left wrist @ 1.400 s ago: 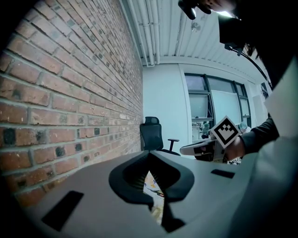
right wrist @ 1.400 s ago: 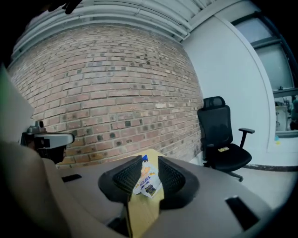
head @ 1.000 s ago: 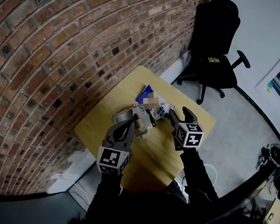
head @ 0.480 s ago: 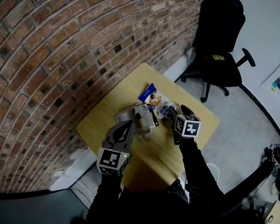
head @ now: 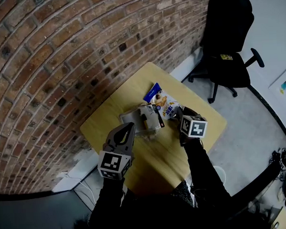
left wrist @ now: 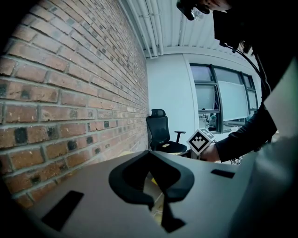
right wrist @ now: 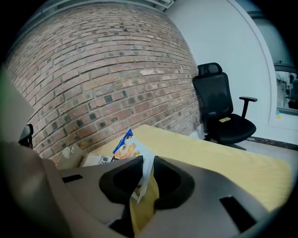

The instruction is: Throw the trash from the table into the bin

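A heap of trash lies mid-table: a white-and-blue snack bag (head: 162,104), a grey carton (head: 131,118) and a small printed box (head: 151,117). My right gripper (head: 176,116) is down at the bag's near-right edge. In the right gripper view its jaws (right wrist: 145,161) have just been closing and now pinch the white edge of the snack bag (right wrist: 125,148). My left gripper (head: 129,128) hovers at the near side of the heap by the carton. Its jaws (left wrist: 149,153) meet at the tips with nothing between them.
The yellow wooden table (head: 132,90) stands against a brick wall (head: 58,54). A black office chair (head: 228,49) is beyond the table's far right corner. Grey floor lies to the right. No bin shows in any view.
My right gripper has sunk toward the table onto the snack bag and its jaws have closed on the bag's edge. The left gripper has stayed in place.
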Demonstrator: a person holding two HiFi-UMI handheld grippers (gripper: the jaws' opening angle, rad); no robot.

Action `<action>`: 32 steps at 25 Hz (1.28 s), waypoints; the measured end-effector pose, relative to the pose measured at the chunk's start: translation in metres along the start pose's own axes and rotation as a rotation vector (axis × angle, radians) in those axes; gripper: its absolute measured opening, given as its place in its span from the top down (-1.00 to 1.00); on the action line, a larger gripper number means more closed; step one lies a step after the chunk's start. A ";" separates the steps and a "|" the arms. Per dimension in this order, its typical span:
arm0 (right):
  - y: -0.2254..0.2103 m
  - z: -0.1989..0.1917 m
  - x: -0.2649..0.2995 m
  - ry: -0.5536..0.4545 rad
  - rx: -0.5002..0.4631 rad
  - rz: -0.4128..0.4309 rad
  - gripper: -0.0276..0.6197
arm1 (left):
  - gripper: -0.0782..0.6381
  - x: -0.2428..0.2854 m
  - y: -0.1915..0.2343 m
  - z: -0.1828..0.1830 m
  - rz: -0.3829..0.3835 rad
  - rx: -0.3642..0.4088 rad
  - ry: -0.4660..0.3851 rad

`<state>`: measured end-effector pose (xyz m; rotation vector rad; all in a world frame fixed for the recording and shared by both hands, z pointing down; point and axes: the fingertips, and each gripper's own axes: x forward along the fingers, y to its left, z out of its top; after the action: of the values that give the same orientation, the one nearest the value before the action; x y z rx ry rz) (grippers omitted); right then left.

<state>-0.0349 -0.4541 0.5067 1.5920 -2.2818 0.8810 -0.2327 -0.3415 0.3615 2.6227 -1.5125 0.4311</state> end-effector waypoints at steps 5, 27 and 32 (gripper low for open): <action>0.008 0.007 -0.009 -0.031 -0.001 0.023 0.74 | 0.76 -0.002 -0.003 0.000 -0.003 -0.002 -0.001; -0.001 0.052 -0.107 -0.283 -0.083 -0.139 0.85 | 0.76 -0.031 -0.029 0.016 -0.089 0.016 -0.067; 0.004 0.040 -0.141 -0.316 -0.062 -0.179 0.85 | 0.76 -0.051 -0.037 0.017 -0.114 0.020 -0.095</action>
<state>0.0228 -0.3669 0.4034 1.9897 -2.2878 0.5416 -0.2215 -0.2835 0.3329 2.7644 -1.3814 0.3185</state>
